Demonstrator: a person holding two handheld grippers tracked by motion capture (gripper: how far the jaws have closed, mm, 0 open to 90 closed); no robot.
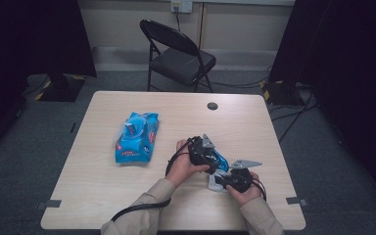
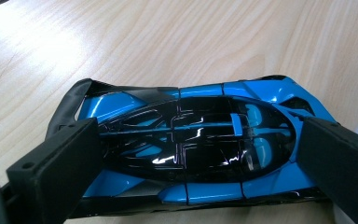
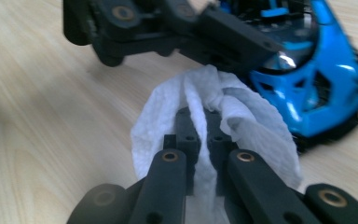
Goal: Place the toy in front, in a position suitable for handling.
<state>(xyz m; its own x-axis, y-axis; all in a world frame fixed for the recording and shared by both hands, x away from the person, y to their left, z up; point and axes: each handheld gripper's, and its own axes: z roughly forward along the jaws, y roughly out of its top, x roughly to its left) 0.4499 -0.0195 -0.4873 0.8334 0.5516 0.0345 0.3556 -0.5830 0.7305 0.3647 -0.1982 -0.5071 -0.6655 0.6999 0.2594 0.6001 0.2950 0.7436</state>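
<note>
1. Both sleeves (image 1: 147,208) are beige, long and loose.
2. The left gripper (image 1: 210,155) is black, topped by a grey three-cornered plate, with a black cable trailing.
3. The right gripper (image 3: 204,123) has black linkage bars with brass-coloured pivot pins and small screw holes.

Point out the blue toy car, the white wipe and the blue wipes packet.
blue toy car (image 2: 186,140): left gripper view, glossy black roof.
white wipe (image 3: 251,126): right gripper view, bunched fold.
blue wipes packet (image 1: 137,139): high view, top face.
</note>
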